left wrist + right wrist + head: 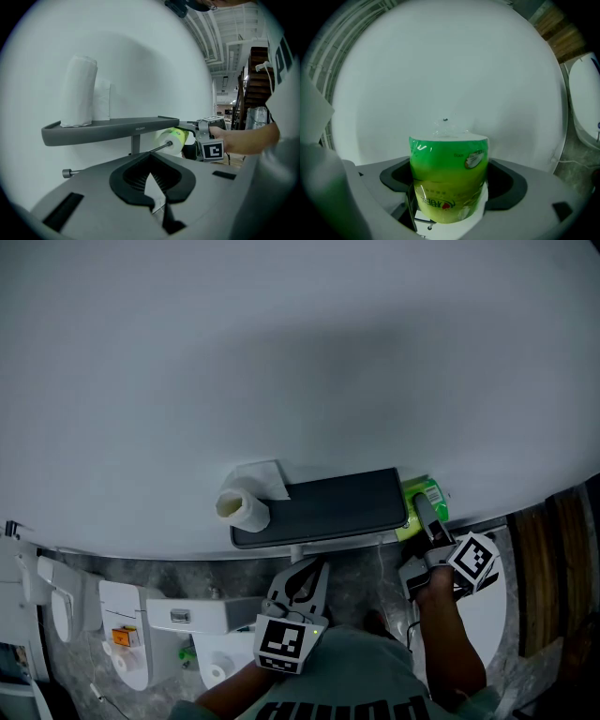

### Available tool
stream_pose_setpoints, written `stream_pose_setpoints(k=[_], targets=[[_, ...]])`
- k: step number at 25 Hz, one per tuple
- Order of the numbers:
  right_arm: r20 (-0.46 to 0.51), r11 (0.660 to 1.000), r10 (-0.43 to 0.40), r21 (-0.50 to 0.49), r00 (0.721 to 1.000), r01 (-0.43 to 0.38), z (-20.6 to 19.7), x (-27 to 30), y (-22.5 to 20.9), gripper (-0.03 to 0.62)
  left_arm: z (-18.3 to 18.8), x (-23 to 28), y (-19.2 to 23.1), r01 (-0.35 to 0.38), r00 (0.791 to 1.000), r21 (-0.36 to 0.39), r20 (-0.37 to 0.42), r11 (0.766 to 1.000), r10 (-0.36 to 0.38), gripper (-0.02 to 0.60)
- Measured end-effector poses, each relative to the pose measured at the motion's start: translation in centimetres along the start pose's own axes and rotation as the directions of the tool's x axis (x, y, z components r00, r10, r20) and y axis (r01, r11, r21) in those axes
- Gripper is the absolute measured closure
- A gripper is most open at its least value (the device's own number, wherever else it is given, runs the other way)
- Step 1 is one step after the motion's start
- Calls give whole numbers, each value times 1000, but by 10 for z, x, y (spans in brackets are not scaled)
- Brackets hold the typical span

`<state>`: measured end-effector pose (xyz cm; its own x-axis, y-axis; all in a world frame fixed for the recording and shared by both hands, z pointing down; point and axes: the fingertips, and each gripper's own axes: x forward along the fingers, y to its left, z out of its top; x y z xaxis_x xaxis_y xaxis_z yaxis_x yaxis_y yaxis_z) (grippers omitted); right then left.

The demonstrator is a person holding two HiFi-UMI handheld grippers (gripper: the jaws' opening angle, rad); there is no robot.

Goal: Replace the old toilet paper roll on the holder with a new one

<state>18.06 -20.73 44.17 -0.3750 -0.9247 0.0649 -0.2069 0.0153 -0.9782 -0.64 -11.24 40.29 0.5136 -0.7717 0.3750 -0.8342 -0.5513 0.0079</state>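
A dark grey wall holder has a shelf (328, 507) (112, 126) and a metal rod (157, 149) under it. A bare white roll (244, 507) (79, 91) stands on the shelf's left end. My right gripper (429, 526) (450, 183) is shut on a new roll in green wrap (424, 501) (449, 164) (174, 137), held at the shelf's right end with its white end face at the rod's tip. My left gripper (302, 585) (155, 206) hangs just below the shelf, its jaws closed on a small white scrap of paper (151, 186).
The white wall (300, 352) fills the space behind the holder. White toilets (141, 624) stand on the grey floor at lower left, and a white toilet lid (489, 610) lies under my right hand. A dark wooden panel (553, 568) is at the right.
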Motion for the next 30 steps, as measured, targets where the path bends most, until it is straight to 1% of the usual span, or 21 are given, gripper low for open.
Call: stream_pose_setpoints(k=[17, 25, 27, 30], targets=[[15, 992, 12, 125, 1000, -14, -8, 0, -5, 140, 2, -2, 3, 7, 1000, -5, 17, 1000, -7, 577], [56, 986, 7, 168, 998, -17, -9, 2, -9, 140, 3, -4, 6, 8, 1000, -7, 26, 1000, -8, 577], [41, 985, 13, 169, 999, -20, -15, 5, -8, 140, 2, -5, 7, 8, 1000, -11, 29, 1000, -8, 577], [-6, 984, 26, 175, 1000, -25, -38, 14, -2, 140, 3, -6, 10, 2, 999, -15, 45, 1000, -1, 577]])
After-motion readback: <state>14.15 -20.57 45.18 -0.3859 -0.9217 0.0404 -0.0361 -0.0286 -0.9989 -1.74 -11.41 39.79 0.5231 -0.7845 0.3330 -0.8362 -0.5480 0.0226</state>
